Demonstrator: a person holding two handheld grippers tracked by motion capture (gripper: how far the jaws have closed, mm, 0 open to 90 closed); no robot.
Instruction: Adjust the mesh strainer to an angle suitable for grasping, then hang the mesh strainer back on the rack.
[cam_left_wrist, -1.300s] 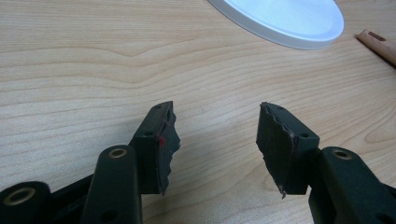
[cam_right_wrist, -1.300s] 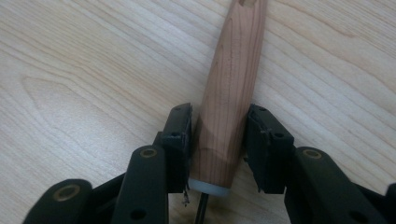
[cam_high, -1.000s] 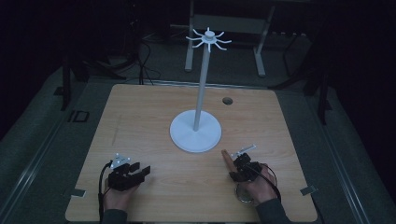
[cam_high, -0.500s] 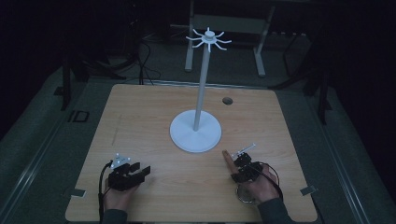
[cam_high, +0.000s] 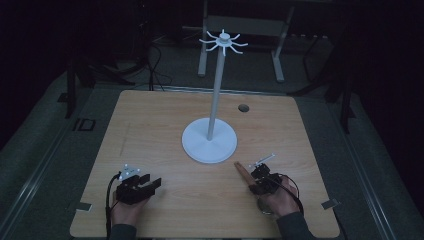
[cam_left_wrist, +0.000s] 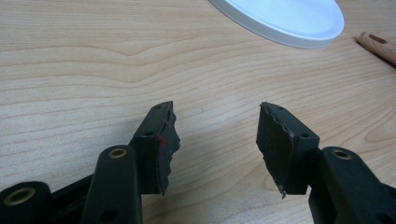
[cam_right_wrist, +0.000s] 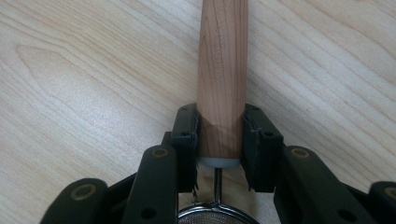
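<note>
A strainer with a round wooden handle (cam_right_wrist: 222, 70) lies on the table, its metal mesh bowl (cam_right_wrist: 217, 217) just behind the jaws. My right gripper (cam_right_wrist: 219, 121) is shut on the handle near its bowl end, and its jaws have just been closing onto it. From above, the handle (cam_high: 243, 172) sticks out toward the white stand from the right gripper (cam_high: 256, 179). My left gripper (cam_left_wrist: 215, 123) hovers open over bare wood with nothing between its fingers; the high view has it at the front left (cam_high: 152, 184).
A white stand with a round base (cam_high: 209, 142), a tall pole and a ring of hooks on top (cam_high: 223, 42) occupies the table's centre. A small dark hole (cam_high: 243, 108) sits in the tabletop behind it. The base (cam_left_wrist: 285, 18) and the handle tip (cam_left_wrist: 378, 45) show in the left gripper view.
Both hands keep their places. The high view is too small to show the right jaws' movement.
</note>
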